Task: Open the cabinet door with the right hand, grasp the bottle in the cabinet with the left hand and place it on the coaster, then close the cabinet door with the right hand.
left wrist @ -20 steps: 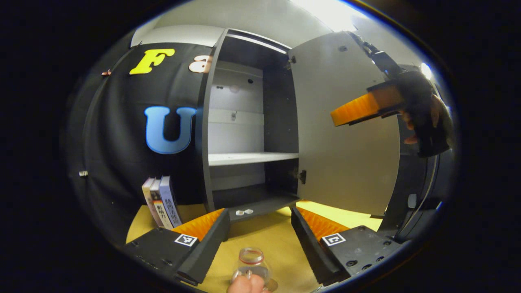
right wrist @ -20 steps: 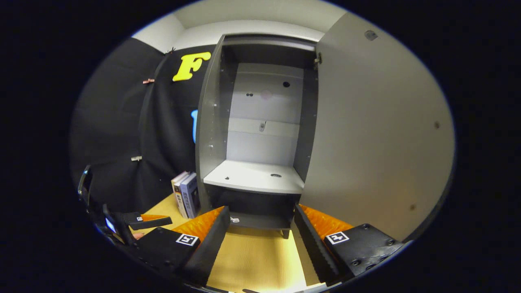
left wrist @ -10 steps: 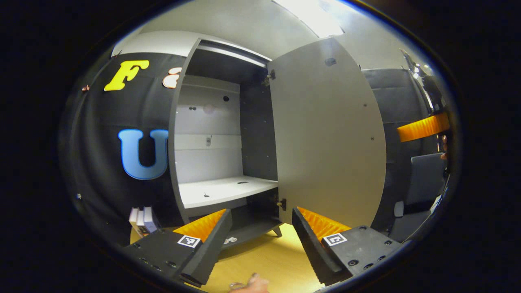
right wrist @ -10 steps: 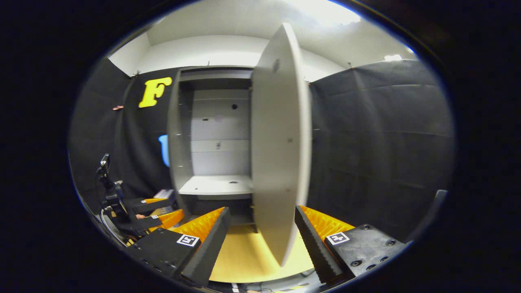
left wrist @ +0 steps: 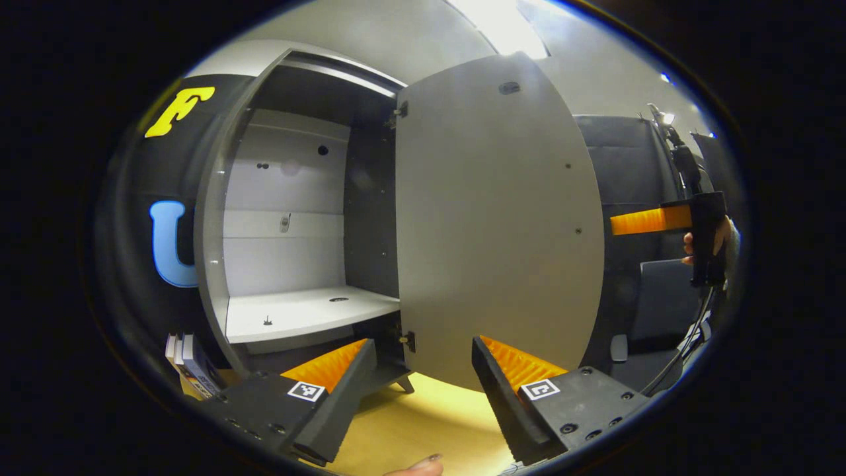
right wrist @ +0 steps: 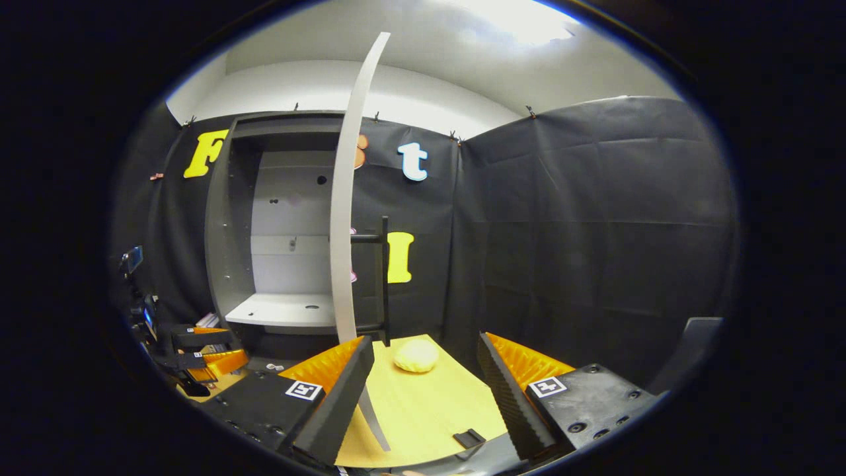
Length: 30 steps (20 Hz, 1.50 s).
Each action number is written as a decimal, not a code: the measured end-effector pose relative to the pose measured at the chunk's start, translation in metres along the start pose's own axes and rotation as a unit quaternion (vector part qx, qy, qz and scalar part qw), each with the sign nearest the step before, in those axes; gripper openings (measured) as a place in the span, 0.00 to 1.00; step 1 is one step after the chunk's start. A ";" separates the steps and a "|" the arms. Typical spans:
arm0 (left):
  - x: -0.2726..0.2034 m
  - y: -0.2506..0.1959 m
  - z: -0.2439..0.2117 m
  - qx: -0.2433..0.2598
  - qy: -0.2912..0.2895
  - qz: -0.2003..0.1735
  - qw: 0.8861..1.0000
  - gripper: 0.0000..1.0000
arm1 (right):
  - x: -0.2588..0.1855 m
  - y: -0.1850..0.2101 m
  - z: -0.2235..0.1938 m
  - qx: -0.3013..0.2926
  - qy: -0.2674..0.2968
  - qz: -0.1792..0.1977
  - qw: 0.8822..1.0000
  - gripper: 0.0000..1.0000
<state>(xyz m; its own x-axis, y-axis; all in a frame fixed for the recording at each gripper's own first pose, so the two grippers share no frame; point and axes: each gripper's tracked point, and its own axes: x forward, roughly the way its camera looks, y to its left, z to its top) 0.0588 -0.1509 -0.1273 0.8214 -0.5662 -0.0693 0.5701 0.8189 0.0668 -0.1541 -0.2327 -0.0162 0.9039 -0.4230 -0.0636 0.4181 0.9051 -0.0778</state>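
As right gripper [right wrist: 423, 390] (jaws spread, empty) sat past cabinet door [right wrist: 344, 218] edge, push risked glancing off; left gripper [left wrist: 423, 390] spread too.

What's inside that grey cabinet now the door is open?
The cabinet looks bare: a pale shelf with nothing standing on it and an empty upper space. The lower compartment is mostly hidden behind the left gripper's fingers and the door.

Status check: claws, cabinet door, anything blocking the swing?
Left claw open, empty. Right claw open, empty, behind the cabinet door. Door still open. Nothing in its swing path.
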 end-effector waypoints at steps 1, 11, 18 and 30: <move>0.002 -0.005 -0.001 -0.003 0.001 0.001 1.000 0.92 | 0.010 0.002 0.002 0.003 -0.004 0.016 1.000 0.94; 0.028 -0.011 0.001 -0.034 0.008 0.057 0.998 0.92 | 0.032 0.027 0.005 0.022 0.009 0.172 0.985 0.95; 0.009 0.024 -0.004 -0.052 0.013 0.101 0.993 0.92 | 0.021 0.077 0.004 0.016 0.019 0.242 0.970 0.95; -0.074 0.100 -0.013 -0.030 0.023 0.163 0.986 0.92 | 0.009 0.202 -0.008 0.026 0.026 0.327 0.944 0.95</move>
<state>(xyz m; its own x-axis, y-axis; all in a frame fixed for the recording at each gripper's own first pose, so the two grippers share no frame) 0.0547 -0.0254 -0.1285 0.9586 -0.2674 -0.0983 0.2718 0.9617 0.0345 -0.0625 -0.0543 -0.0401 0.9654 0.2264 -0.1290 -0.2225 0.9739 0.0445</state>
